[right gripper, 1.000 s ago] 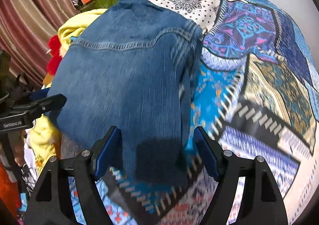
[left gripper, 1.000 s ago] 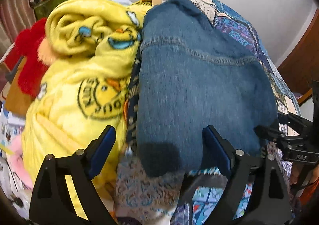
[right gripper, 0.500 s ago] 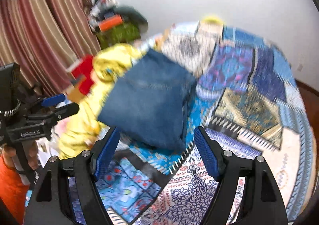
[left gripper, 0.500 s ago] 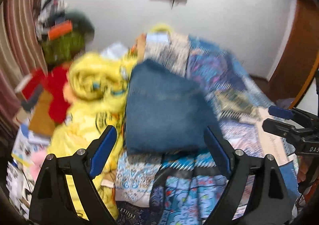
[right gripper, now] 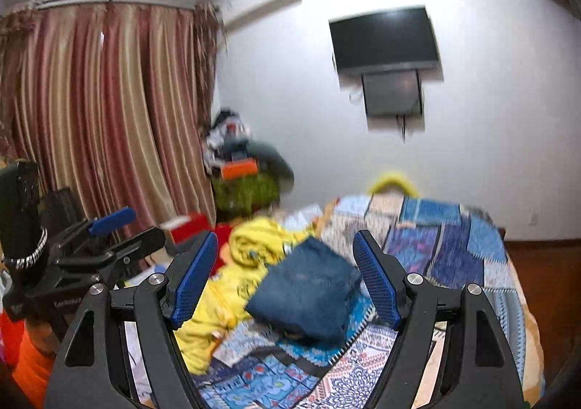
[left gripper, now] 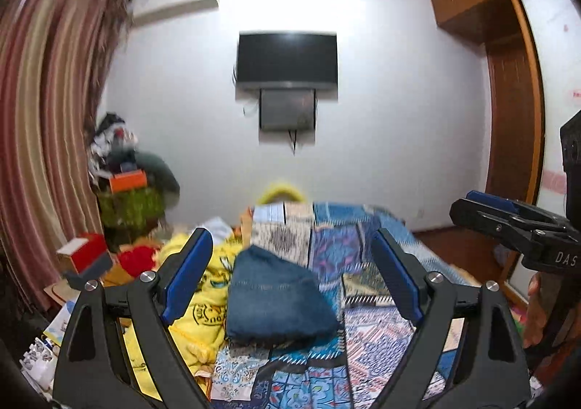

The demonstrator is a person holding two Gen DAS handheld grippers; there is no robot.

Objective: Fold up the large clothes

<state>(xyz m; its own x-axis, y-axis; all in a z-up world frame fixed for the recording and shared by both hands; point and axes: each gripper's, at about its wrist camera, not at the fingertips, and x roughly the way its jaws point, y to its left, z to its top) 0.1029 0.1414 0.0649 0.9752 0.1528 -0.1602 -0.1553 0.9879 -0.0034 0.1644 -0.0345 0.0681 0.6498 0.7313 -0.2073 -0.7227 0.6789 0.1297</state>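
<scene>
A folded blue denim garment (left gripper: 276,300) lies on the patchwork bedspread (left gripper: 366,332); it also shows in the right wrist view (right gripper: 308,296). My left gripper (left gripper: 290,278) is open and empty, held well back from and above the denim. My right gripper (right gripper: 287,280) is open and empty too, also back from the bed. The right gripper shows at the right edge of the left wrist view (left gripper: 508,216), and the left gripper at the left of the right wrist view (right gripper: 109,234).
A crumpled yellow blanket (left gripper: 196,300) lies left of the denim, also in the right wrist view (right gripper: 250,264). Red items and boxes (left gripper: 87,256) and a cluttered pile (left gripper: 127,187) stand by the striped curtain (right gripper: 109,118). A wall TV (left gripper: 287,60) and a wooden wardrobe (left gripper: 508,100) are behind.
Both grippers have pulled back and up from the folded denim, which now looks small and far on the bed. Both stay open and empty.
</scene>
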